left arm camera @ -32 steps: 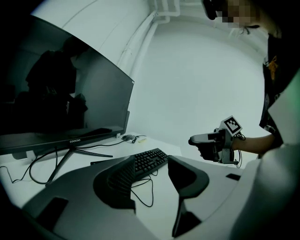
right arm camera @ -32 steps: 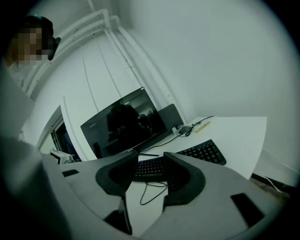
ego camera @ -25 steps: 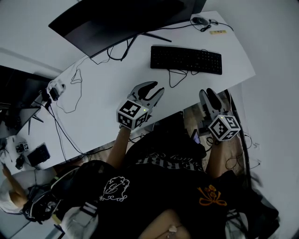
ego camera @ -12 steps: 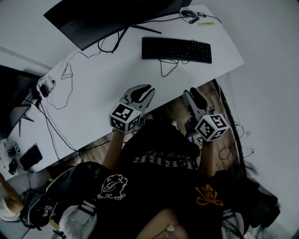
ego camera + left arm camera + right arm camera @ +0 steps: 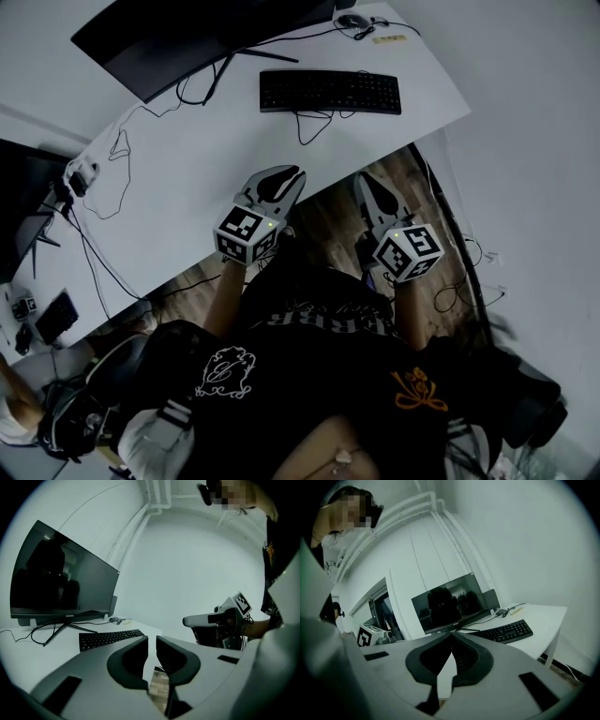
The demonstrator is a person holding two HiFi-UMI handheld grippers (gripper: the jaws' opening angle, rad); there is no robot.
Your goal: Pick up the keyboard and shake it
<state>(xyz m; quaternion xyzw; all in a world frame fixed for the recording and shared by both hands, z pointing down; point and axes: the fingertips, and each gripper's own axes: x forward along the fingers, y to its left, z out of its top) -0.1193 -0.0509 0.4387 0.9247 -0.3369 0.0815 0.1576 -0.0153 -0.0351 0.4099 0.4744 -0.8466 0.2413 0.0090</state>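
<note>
Head view: the keyboard point(image 5: 330, 91) lies at top centre on the white bench point(image 5: 206, 178), below the monitor point(image 5: 187, 33), with wood floor point(image 5: 328, 214) beneath.

Left gripper view: the left gripper point(image 5: 152, 641) has its jaws a slit apart, just closing, with nothing between them.

Right gripper view: the right gripper point(image 5: 451, 639) has its jaws together and empty, with white walls and perhaps a doorway at left.

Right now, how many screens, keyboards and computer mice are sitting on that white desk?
monitor: 1
keyboard: 1
mouse: 1
Total: 3
</note>
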